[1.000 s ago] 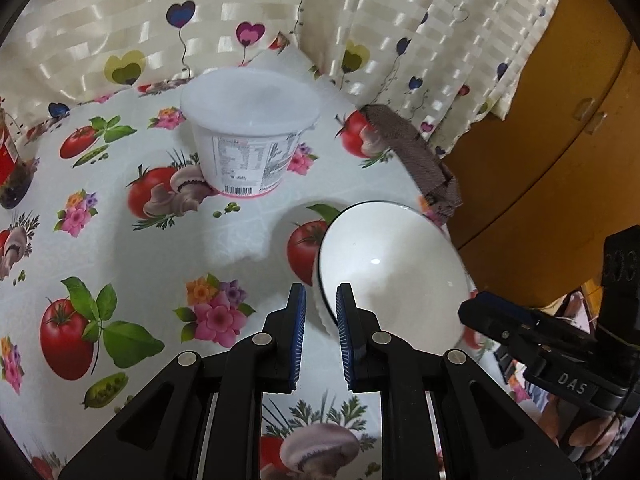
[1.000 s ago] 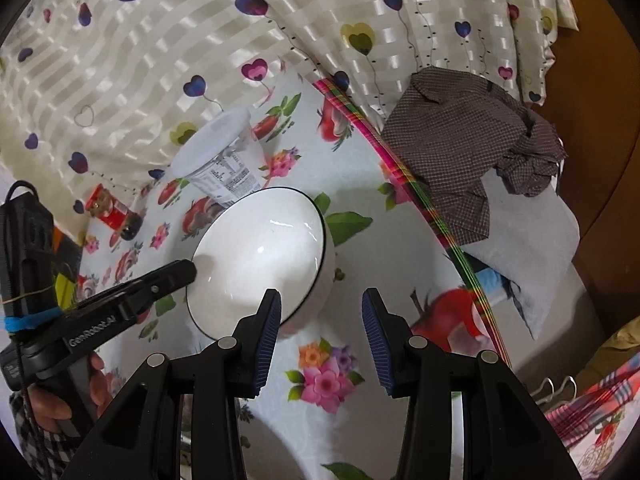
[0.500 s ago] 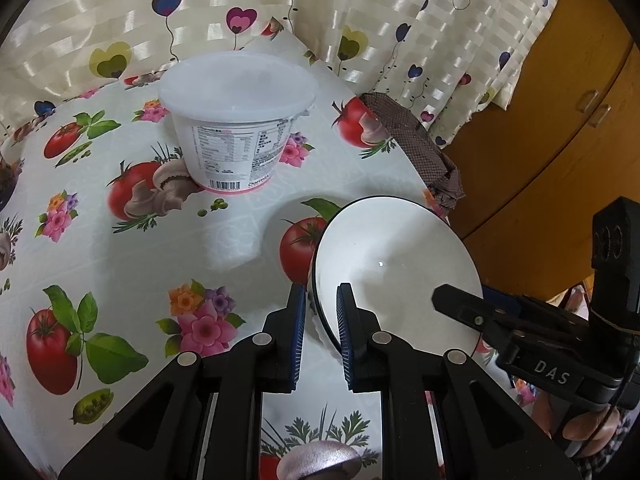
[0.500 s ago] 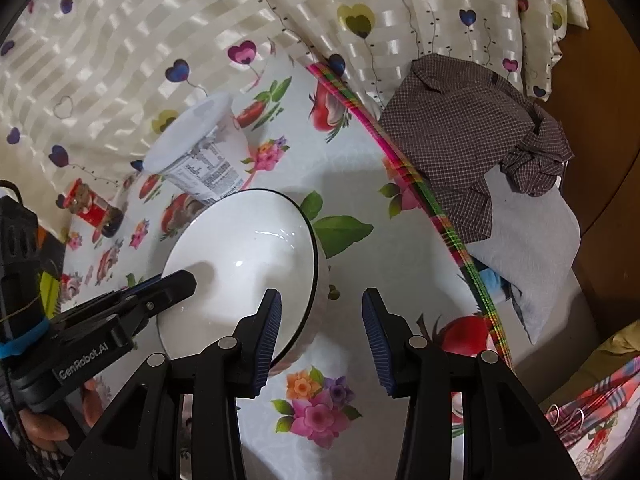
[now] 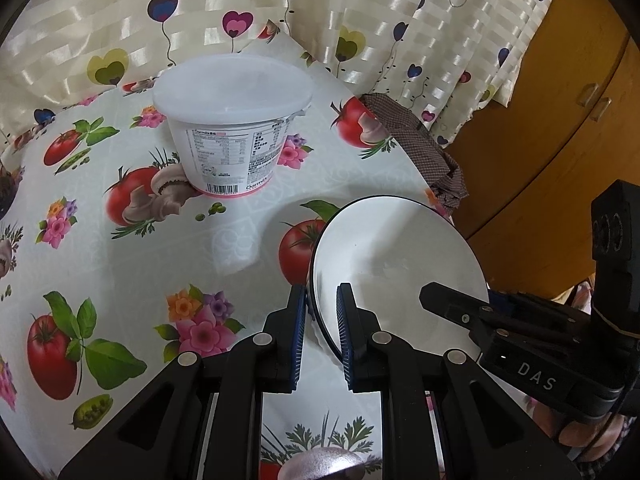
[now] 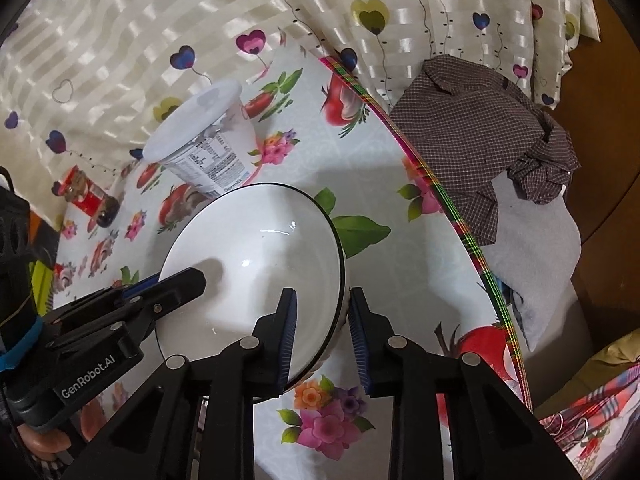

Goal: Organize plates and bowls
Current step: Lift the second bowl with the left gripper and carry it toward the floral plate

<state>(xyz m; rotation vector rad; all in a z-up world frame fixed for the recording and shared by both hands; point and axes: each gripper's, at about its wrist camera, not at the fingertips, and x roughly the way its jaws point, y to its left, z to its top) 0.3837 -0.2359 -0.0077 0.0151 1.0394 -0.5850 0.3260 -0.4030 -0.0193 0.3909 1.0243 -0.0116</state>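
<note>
A white bowl with a thin black rim [image 5: 400,264] sits tilted above a round table covered in an oilcloth [image 5: 120,264] printed with tomatoes, mushrooms and flowers, held at opposite edges by two hand-held grippers. At far left of the right-wrist view stands a small red-labelled jar [image 6: 86,196] near the table's back edge, against a cream striped curtain [image 5: 240,4] dotted with heart balloons. Next along, a lidded white plastic tub [image 5: 236,128] with a printed nutrition label stands upright on the cloth, behind the bowl and apart from it. Toward the centre, the left gripper [image 5: 321,336] is clamped on the bowl's near left rim, one blue-padded finger outside the wall and the other inside, both pressing the rim. On the bowl's right side, the right gripper [image 6: 322,334] straddles the rim, one finger inside the bowl and one outside; its jaws have just been closing around the rim, and a sliver of space on the outer side leaves it unclear whether the pads are pressing yet. Farther right, beyond the table's striped coloured edge, a crumpled brown checked shirt [image 6: 480,136] lies over a grey cloth [image 6: 536,248], and a wooden cabinet [image 5: 560,128] stands behind.
</note>
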